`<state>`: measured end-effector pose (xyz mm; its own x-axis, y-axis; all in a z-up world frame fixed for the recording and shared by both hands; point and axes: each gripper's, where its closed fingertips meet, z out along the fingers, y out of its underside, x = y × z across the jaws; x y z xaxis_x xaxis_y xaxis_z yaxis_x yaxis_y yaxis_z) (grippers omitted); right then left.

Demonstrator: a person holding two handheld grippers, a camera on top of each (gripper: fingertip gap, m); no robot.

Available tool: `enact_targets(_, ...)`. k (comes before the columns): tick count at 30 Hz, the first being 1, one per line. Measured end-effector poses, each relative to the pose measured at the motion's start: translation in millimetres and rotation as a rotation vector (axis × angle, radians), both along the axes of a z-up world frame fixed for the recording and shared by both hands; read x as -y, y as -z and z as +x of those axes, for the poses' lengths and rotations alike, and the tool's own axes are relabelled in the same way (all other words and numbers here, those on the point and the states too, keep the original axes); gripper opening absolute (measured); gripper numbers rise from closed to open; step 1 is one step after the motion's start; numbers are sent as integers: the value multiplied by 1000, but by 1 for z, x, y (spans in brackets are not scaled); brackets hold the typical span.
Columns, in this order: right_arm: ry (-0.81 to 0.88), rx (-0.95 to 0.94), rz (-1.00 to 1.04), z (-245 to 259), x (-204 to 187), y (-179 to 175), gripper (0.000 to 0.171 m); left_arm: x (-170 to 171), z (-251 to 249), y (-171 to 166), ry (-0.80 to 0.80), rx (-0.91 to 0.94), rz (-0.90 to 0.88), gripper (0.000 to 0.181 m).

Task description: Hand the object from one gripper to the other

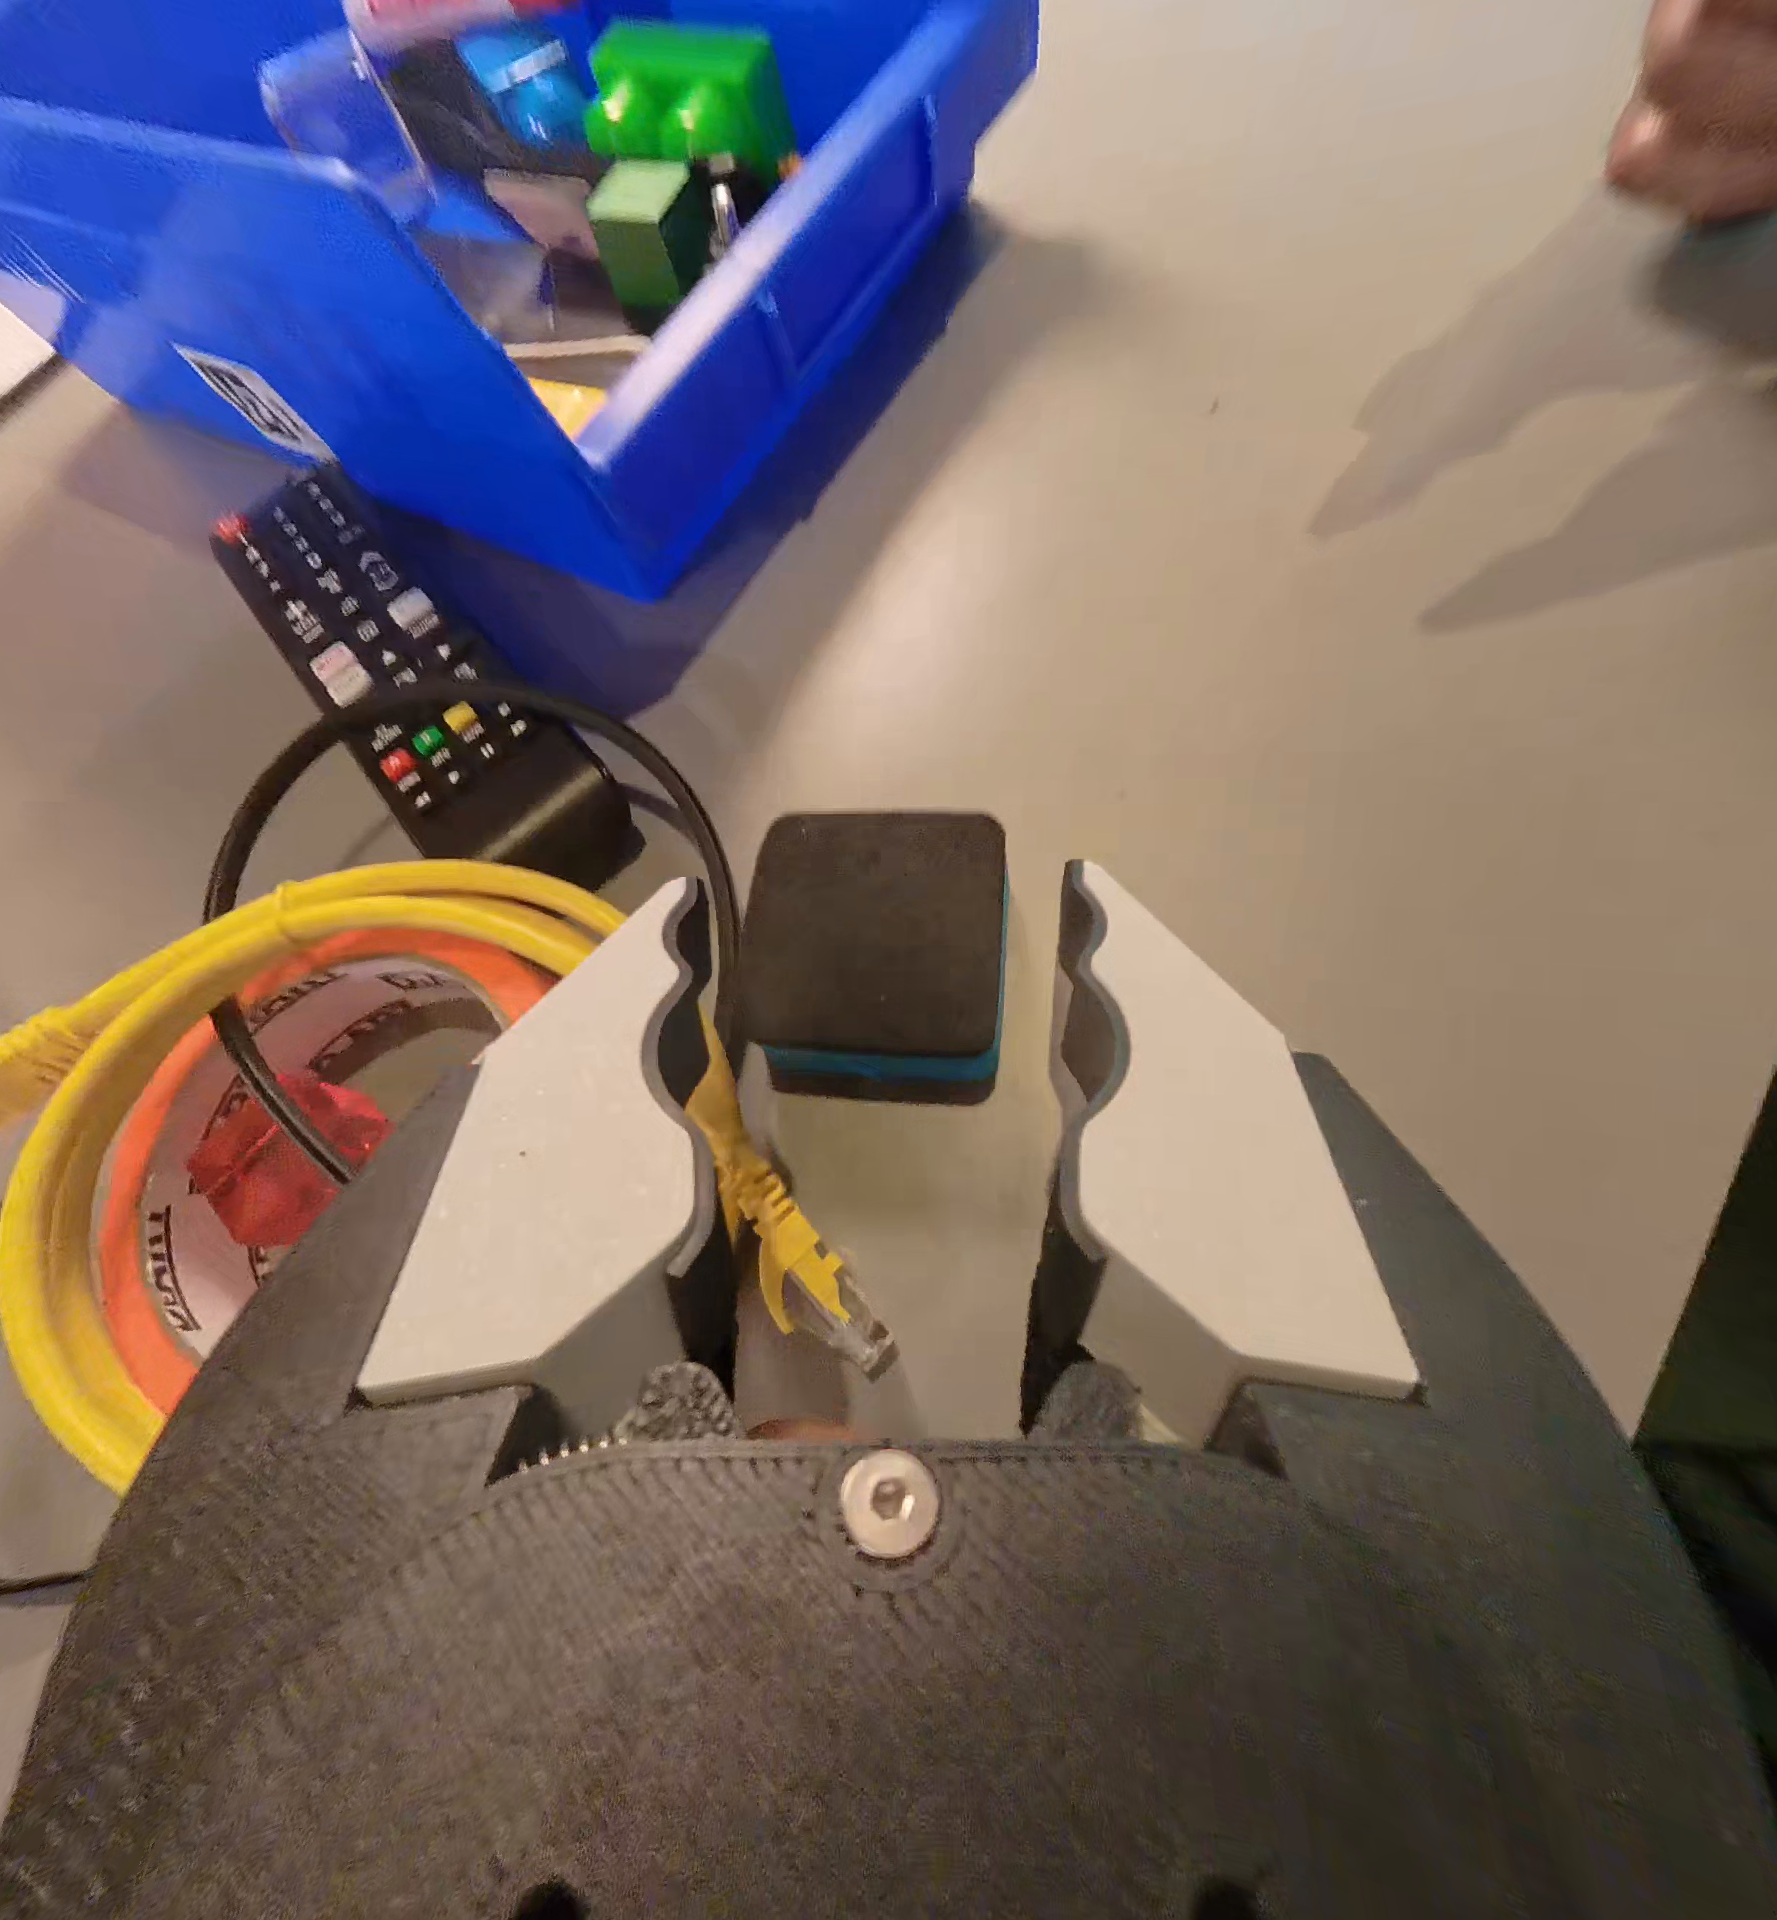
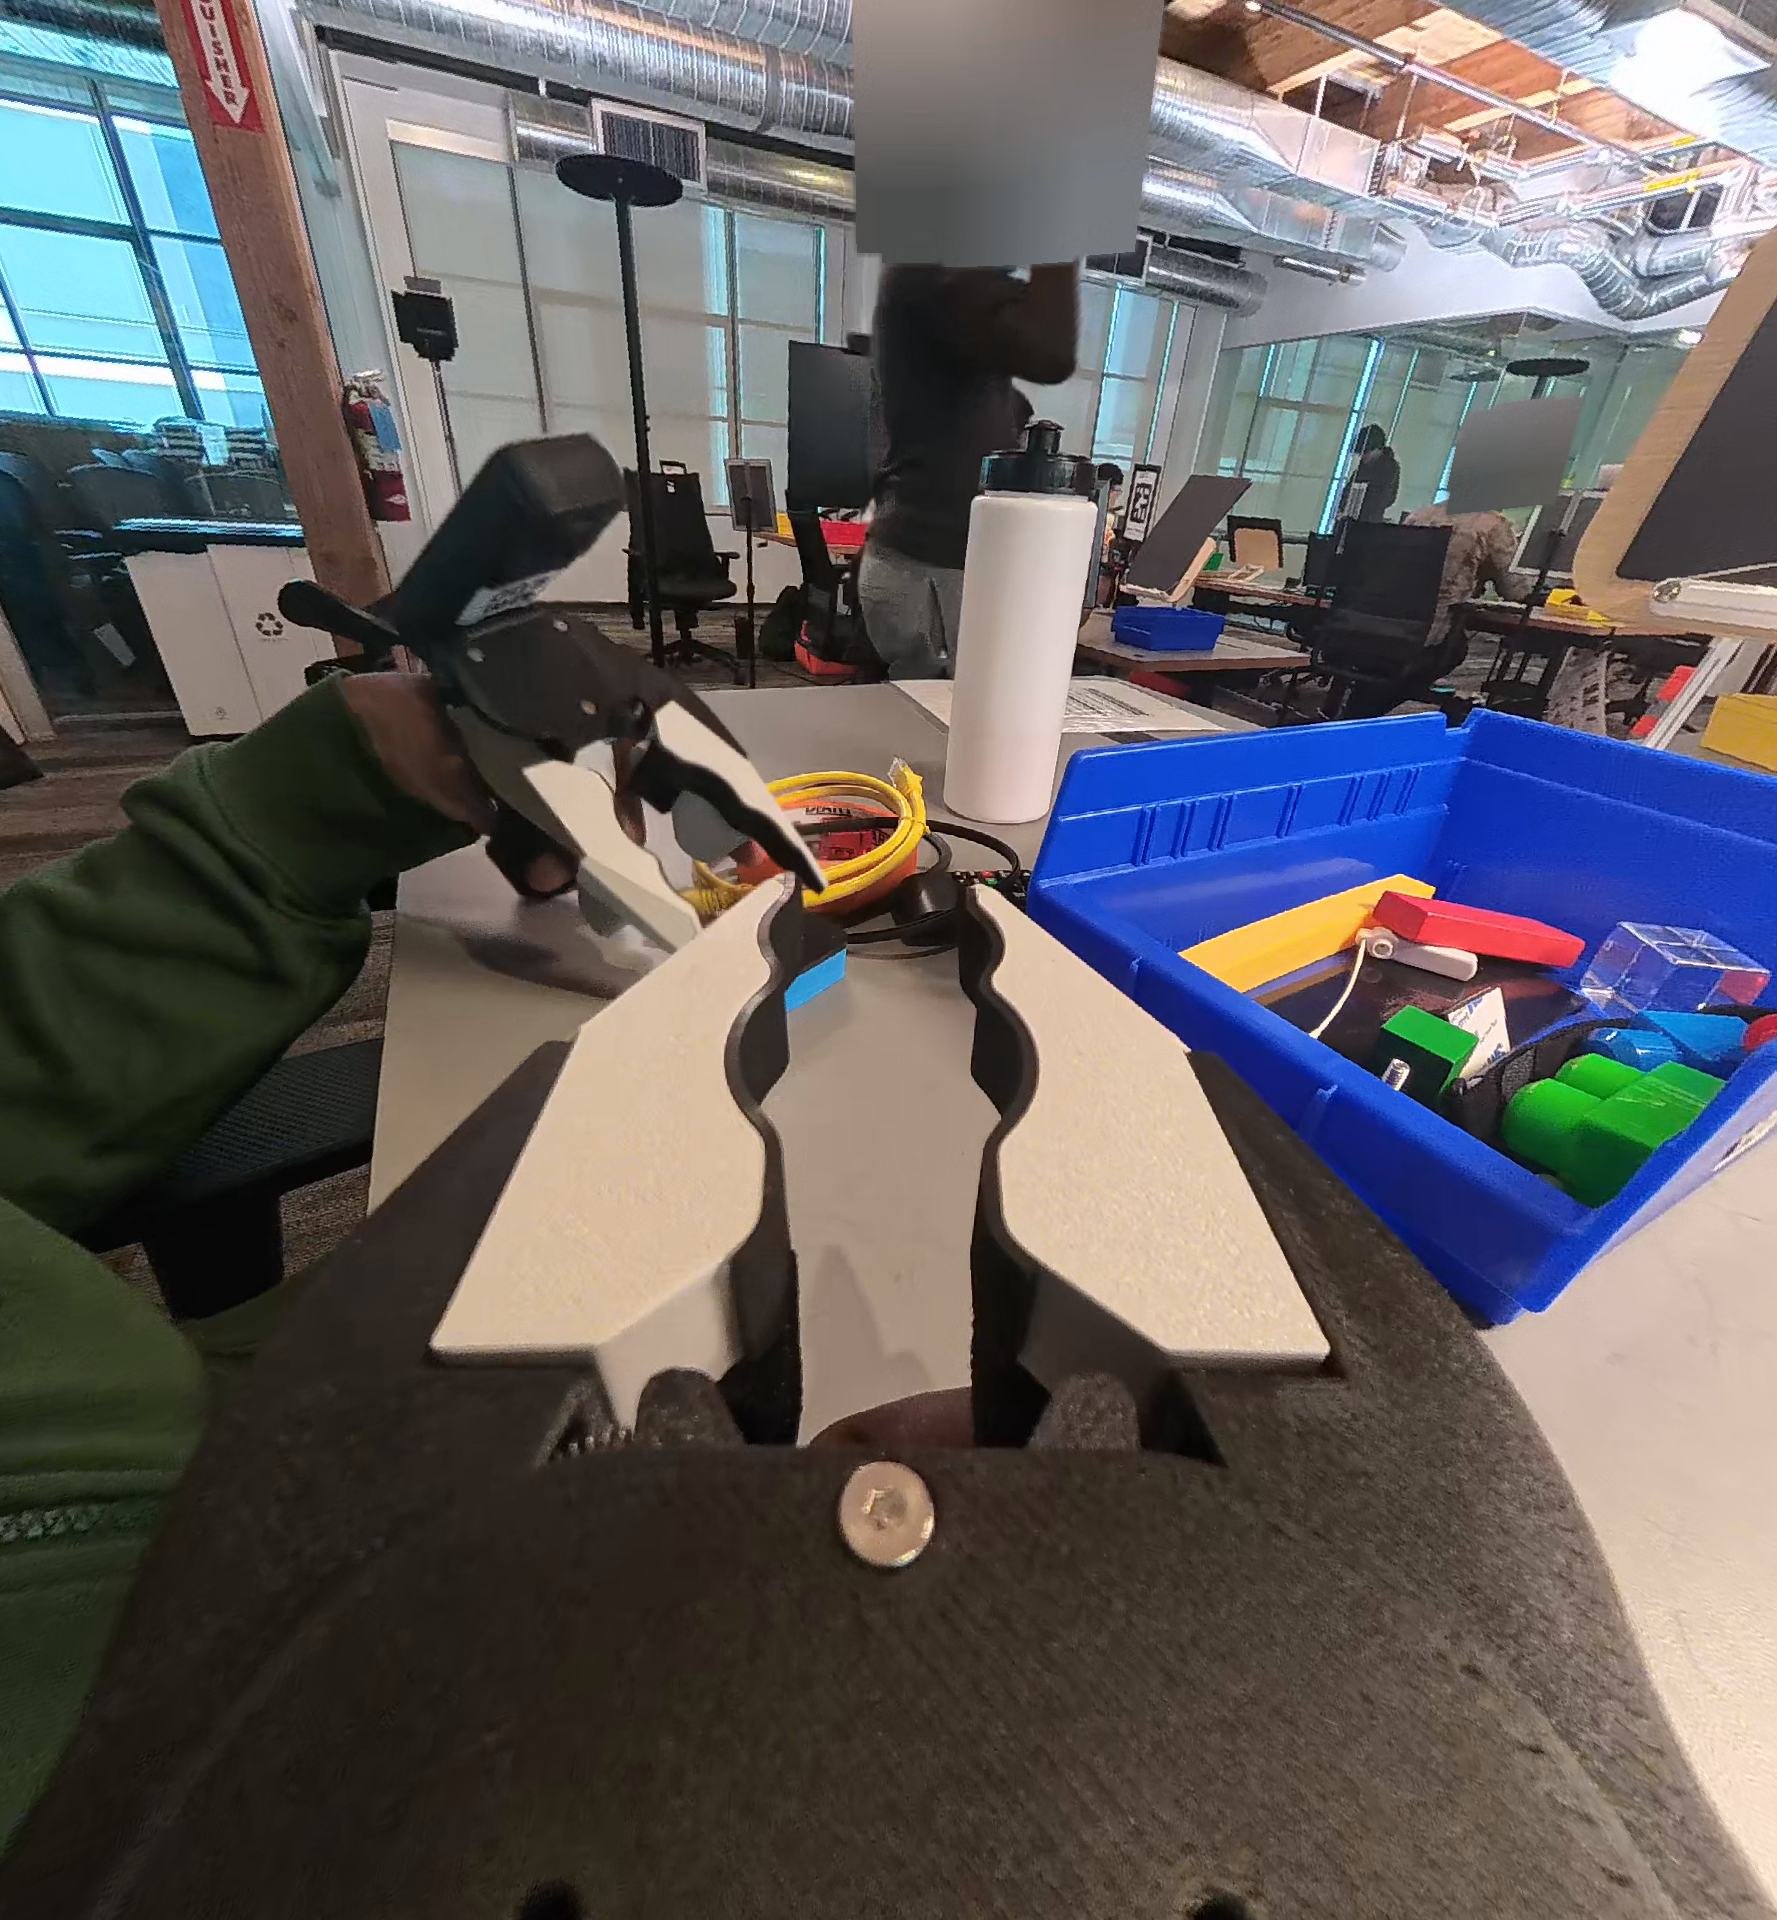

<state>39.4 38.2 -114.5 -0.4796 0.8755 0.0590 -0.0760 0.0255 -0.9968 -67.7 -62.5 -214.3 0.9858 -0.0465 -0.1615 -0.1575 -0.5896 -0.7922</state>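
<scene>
A black foam block with a blue band (image 1: pixel 879 956) lies flat on the grey table (image 1: pixel 1279 727). My left gripper (image 1: pixel 884 883) is open, with its fingertips on either side of the block's near end and not touching it. In the right wrist view the left gripper (image 2: pixel 738 902) points down at the table, held by a hand in a green sleeve. Only the block's blue edge (image 2: pixel 816 982) shows there, behind my right gripper's left finger (image 2: pixel 655 1091). My right gripper (image 2: pixel 876 899) is open and empty, a little way back from the block.
A blue bin (image 1: pixel 759 416) of coloured blocks stands beyond the block; it also shows in the right wrist view (image 2: pixel 1279 821). A black remote (image 1: pixel 416 675), a yellow cable (image 1: pixel 240 925) and an orange tape roll (image 1: pixel 151 1174) lie to the left. A white bottle (image 2: pixel 1019 644) stands behind, and a person (image 2: pixel 967 436) beyond it. Left tips to right tips: about 20 centimeters. The black remote (image 1: pixel 416 675) is about 10 centimeters from my left fingertips and 25 centimeters from my right.
</scene>
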Motion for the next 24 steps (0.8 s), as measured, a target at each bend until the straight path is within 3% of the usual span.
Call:
enact_targets(4,6,2,-2,1,-2,1,30,3,-1,18,24,-72,-99,65)
enact_targets(12,49,-22,-3,2,-9,-1,30,-15,-6,7,4,-107,-64,58)
enact_targets(17,85,-75,90,3,-4,0,31,-61,22,-53,41,-6,293,57)
enact_targets(21,142,-131,249,3,2,5,40,-97,70,-95,120,335,573,57)
enact_targets(24,194,-171,343,2,3,6,58,-111,95,-105,163,521,647,57)
